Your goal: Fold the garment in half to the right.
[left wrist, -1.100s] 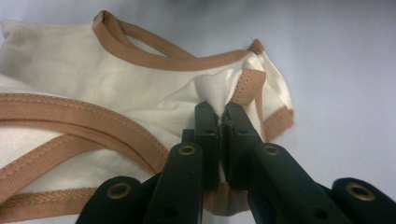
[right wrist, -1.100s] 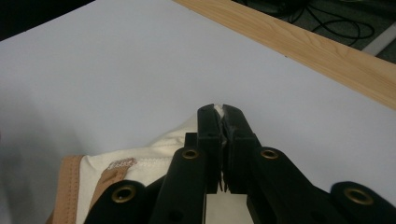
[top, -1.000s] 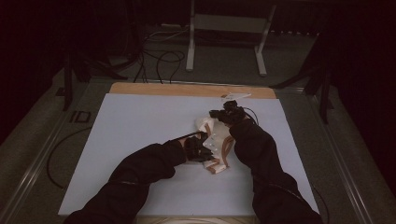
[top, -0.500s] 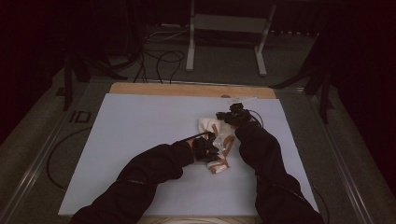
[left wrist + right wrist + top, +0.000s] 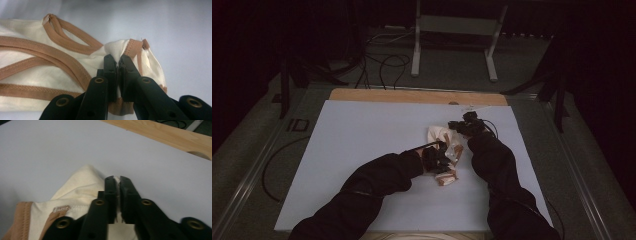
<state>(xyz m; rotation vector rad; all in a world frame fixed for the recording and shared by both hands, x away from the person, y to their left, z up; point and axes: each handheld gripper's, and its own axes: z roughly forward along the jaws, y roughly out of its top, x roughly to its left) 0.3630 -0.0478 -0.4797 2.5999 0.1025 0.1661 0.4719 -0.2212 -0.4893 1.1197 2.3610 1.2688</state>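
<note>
A person sits at a pale blue-grey worktop [image 5: 362, 145], both forearms in black sleeves reaching in from the near edge. Each hand holds a black two-jaw gripper, and the two meet at a small cream garment [image 5: 446, 150] with tan trim, which lies crumpled right of the worktop's middle.

The left gripper [image 5: 439, 161] is at the near end of the garment. In the left gripper view its jaws are clamped tight on a bunched fold of cream cloth [image 5: 117, 50] beside a strip of tan trim [image 5: 133, 47]. More of the garment spreads flat to the left of the jaws in that view, with tan straps [image 5: 50, 57] looping across it.

The right gripper [image 5: 458, 127] is at the far end of the garment, nearer the strip of bare wood [image 5: 412, 96] along the back of the worktop. In the right gripper view its jaws stand narrow with a thin edge of cream cloth [image 5: 118, 178] caught between them; they have just been opening a little, and the cloth still sits in the slit. A peak of the garment [image 5: 85, 180] rises just left of the jaws.

Beyond the worktop, dark floor, loose cables [image 5: 382, 65] and a grey metal stand [image 5: 457, 30] are dimly visible.
</note>
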